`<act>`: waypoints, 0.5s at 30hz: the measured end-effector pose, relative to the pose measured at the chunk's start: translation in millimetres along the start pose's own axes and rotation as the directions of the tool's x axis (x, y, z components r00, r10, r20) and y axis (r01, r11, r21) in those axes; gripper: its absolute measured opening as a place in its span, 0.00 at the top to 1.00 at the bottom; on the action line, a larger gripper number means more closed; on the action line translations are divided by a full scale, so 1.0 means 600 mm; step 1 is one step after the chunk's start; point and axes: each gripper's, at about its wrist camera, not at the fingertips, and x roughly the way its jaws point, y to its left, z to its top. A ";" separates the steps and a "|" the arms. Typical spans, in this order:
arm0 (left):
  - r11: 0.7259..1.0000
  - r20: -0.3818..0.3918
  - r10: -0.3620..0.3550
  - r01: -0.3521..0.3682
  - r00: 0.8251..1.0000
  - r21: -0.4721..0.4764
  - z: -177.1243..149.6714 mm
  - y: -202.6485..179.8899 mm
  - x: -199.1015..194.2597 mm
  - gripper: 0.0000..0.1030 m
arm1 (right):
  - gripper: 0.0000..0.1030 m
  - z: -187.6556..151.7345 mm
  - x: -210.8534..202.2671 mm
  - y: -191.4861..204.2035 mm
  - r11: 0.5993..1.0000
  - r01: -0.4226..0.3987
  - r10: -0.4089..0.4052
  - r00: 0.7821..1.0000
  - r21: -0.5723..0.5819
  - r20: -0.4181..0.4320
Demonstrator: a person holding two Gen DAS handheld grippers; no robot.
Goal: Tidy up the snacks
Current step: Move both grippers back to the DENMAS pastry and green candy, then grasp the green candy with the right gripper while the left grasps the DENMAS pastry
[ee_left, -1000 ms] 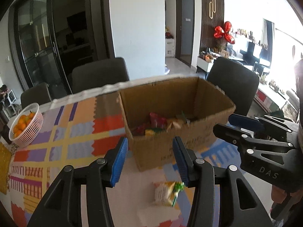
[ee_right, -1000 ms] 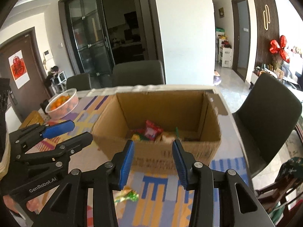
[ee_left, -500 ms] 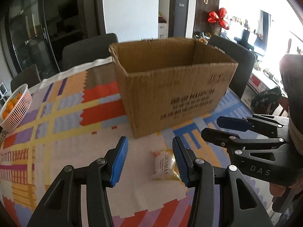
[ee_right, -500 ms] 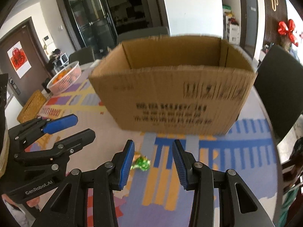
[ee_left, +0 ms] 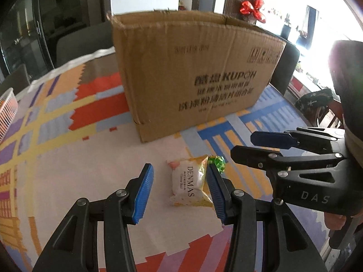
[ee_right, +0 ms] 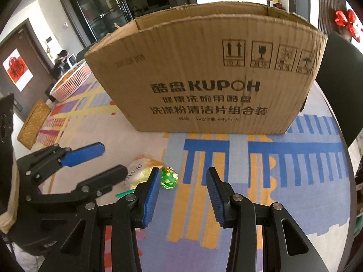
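Left claw point(ee_left: 179, 191), blue-padded and black-framed, hangs tilted down over the patterned surface point(ee_left: 68, 158) with its jaws part-spread and closing; the white-and-yellow plastic snack packet printed DENMAS point(ee_left: 188, 184) lies flat on the surface between the pads, nearer the right-hand pad, with no pad seen pressing on it. Its long axis runs from 6 to 12 o'clock in the left wrist view, in line with the fingers, so the pads face its long sides. Right claw point(ee_right: 182, 195), also part-spread and empty, hovers beside it; the small green foil-wrapped sweet point(ee_right: 169, 178) sits at about 10 o'clock from it, just outside its left pad and touching the packet's corner. Behind both, at 12 o'clock, stands the open brown cardboard box point(ee_left: 192, 68), the likely destination. For the packet the left claw is nearer; for the sweet, the right.
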 end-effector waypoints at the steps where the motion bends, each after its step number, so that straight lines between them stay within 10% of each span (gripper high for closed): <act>1: 1.000 -0.005 -0.007 0.007 1.000 -0.004 -0.001 0.002 0.005 0.57 | 0.59 0.000 0.003 -0.001 1.000 -0.002 0.002 1.000 0.005 -0.003; 15: 0.997 -0.068 -0.057 0.053 0.996 -0.056 -0.021 0.019 0.044 0.62 | 0.59 -0.003 0.049 0.016 1.000 -0.020 0.020 0.998 -0.003 -0.057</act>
